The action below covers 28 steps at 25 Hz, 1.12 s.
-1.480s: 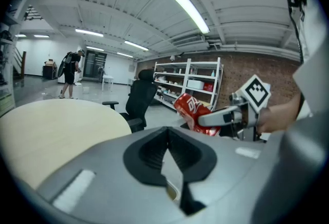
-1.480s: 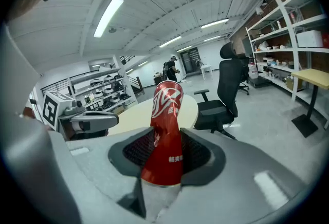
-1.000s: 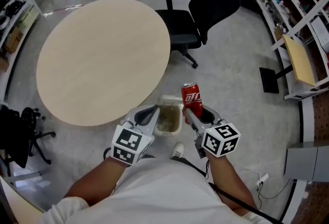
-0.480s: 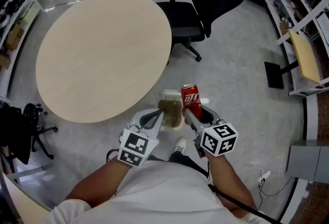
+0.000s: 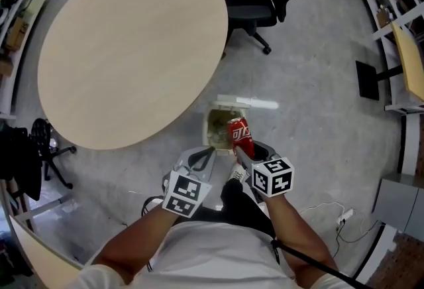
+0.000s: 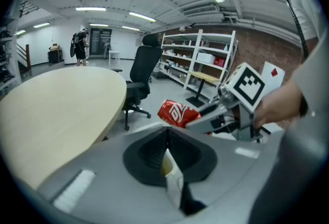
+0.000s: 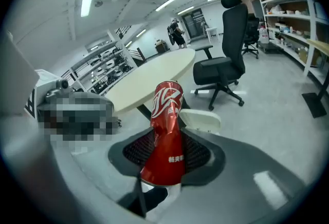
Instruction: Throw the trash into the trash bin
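Grey, polished floor (image 5: pixel 318 82) runs through a workshop-like room, with white metal shelves (image 6: pixel 198 58) along a brick wall and strip lights on the ceiling. One round bench (image 5: pixel 132 42) with a pale wood top fills the upper left of the head view. One black office chair (image 5: pixel 248 6) stands at its far side. One person (image 6: pixel 80 45) stands far off past the bench.

There is one trash bin (image 5: pixel 207 127), small and white with its lid tipped open. It sits on the floor just beside the near edge of the bench.

There is one can (image 5: pixel 240 135), red with white lettering and dented. The right gripper (image 5: pixel 242 156) has its fingers clamped on the can's lower end, so the can sticks out ahead of them. From the head view the can overlaps the bin's near right corner; how high above it cannot be told.

The left gripper (image 5: pixel 207 154) is just beside the right one, at the bin's near left. Its fingers are together at the tips, with only a pale sliver showing through the slit behind them. Each of the two grippers carries one marker cube.
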### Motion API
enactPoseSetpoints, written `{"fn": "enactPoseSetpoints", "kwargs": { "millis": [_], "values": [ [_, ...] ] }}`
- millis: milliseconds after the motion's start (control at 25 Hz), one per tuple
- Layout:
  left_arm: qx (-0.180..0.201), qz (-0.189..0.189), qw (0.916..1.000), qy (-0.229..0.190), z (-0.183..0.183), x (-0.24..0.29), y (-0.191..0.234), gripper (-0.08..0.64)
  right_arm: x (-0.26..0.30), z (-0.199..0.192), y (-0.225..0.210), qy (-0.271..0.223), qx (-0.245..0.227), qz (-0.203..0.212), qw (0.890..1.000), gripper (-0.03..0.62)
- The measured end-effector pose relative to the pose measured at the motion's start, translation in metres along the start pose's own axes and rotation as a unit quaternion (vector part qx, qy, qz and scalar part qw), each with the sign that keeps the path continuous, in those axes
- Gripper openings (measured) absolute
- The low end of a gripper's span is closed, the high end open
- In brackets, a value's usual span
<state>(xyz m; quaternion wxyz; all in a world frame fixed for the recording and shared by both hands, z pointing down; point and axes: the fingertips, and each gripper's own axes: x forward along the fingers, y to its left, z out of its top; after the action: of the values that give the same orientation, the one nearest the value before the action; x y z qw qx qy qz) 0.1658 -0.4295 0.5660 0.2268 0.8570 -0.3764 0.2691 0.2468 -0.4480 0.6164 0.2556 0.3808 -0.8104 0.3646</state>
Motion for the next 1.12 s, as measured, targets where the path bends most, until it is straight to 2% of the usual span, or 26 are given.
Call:
{"fn": "enactPoseSetpoints", "kwargs": {
  "millis": [280, 360, 480, 560, 760, 920, 1120],
  "values": [
    [-0.035, 0.019, 0.9981, 0.046, -0.054, 0.029, 0.005, 0.008, 0.044, -0.068, -0.035, 0.08, 0.006, 0.003, 0.997, 0.153],
    [-0.045, 0.022, 0.9969, 0.061, -0.07, 0.036, 0.005, 0.008, 0.06, -0.085, -0.04, 0.096, 0.036, 0.012, 0.995, 0.153],
    [-0.061, 0.028, 0.9941, 0.086, -0.096, 0.048, 0.006, 0.008, 0.08, -0.113, -0.047, 0.119, 0.107, 0.027, 0.987, 0.153],
    [-0.073, 0.033, 0.9921, 0.097, -0.111, 0.055, 0.007, 0.008, 0.091, -0.129, -0.055, 0.132, 0.125, 0.025, 0.983, 0.153],
    [-0.092, 0.04, 0.9891, 0.108, -0.131, 0.07, 0.01, 0.008, 0.117, -0.148, -0.073, 0.153, 0.123, 0.014, 0.98, 0.153],
    [-0.102, 0.041, 0.9873, 0.115, -0.145, 0.081, 0.009, 0.008, 0.135, -0.171, -0.083, 0.187, 0.128, 0.005, 0.974, 0.155],
    [-0.094, 0.031, 0.9879, 0.119, -0.151, 0.098, 0.011, 0.008, 0.157, -0.182, -0.087, 0.216, 0.113, 0.003, 0.97, 0.155]
  ]
}}
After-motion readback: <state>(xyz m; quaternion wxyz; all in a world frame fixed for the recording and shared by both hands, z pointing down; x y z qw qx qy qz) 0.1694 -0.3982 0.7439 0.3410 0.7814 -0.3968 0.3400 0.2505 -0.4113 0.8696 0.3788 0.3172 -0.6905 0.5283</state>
